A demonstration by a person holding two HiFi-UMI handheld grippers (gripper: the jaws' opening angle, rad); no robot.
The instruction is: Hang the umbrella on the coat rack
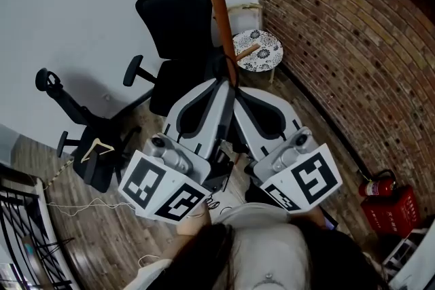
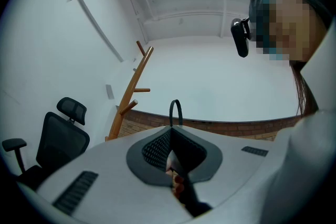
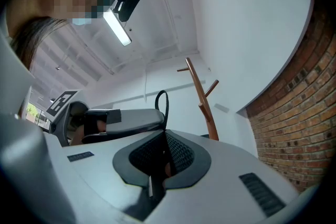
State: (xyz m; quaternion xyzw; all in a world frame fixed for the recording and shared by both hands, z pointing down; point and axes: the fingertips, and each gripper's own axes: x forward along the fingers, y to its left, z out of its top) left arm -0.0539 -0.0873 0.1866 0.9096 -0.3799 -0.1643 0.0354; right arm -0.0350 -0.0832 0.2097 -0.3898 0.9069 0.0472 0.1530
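Marker cubes fill the lower middle of the head view, with both claws raised side by side toward the coat rack (image 1: 219, 7) at the top centre. Left claw (image 1: 223, 86) and right claw (image 1: 238, 93) nearly touch at their tips, just in front of the wooden pole. Each is clenched on the umbrella (image 1: 230, 138), a dark shape held between the two. Its black strap loop (image 2: 175, 102) stands up above the closed jaws in both gripper views. To the upper left is a black office chair (image 1: 177, 24). A brick wall (image 1: 340, 44) fills the right side, with a red fire extinguisher (image 1: 377, 185) at its foot.
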